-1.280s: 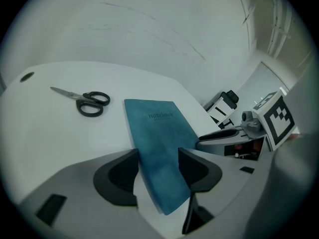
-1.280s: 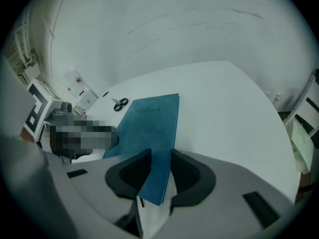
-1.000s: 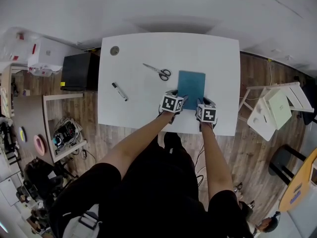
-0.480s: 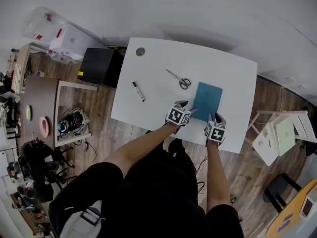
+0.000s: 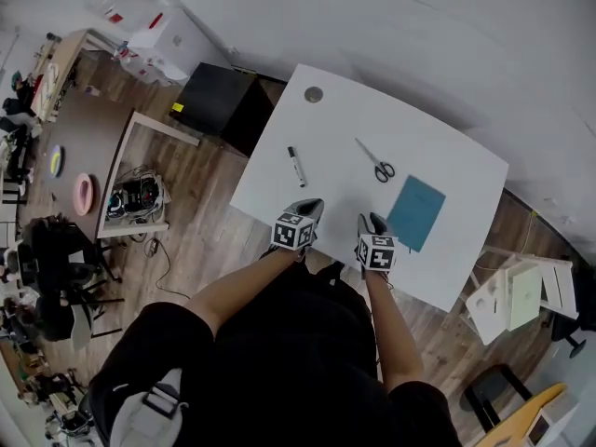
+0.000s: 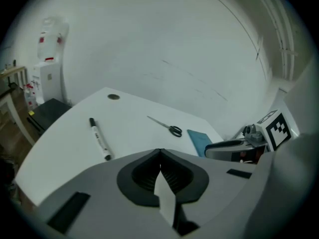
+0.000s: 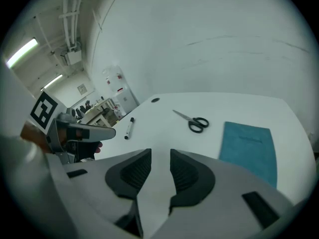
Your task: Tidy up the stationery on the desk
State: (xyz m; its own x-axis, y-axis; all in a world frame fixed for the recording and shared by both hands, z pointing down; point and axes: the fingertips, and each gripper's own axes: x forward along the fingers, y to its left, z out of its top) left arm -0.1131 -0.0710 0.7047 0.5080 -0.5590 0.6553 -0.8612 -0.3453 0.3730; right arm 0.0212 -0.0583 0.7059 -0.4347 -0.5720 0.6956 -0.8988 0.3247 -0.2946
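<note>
On the white desk (image 5: 335,128) lie a black-capped white marker (image 5: 296,167), black-handled scissors (image 5: 377,161) and a blue notebook (image 5: 416,212). My left gripper (image 5: 308,209) hovers by the near edge, below the marker. Its jaws have just closed and are shut with nothing between them (image 6: 159,151). My right gripper (image 5: 367,222) hangs beside it, left of the notebook's near corner, open and empty (image 7: 160,153). The left gripper view shows the marker (image 6: 98,139), scissors (image 6: 167,126) and notebook (image 6: 200,140) ahead. In the right gripper view the scissors (image 7: 192,121) and notebook (image 7: 248,146) lie ahead.
A round grommet (image 5: 314,94) sits in the desk's far left corner. A black cabinet (image 5: 219,101) stands left of the desk, with a wooden frame table (image 5: 140,180) beyond it. White folded furniture (image 5: 507,291) stands at the desk's right.
Both grippers have pulled off the blue notebook's near edge and moved left along the desk's near edge. The head view has swung, so the desk now sits at a slant.
</note>
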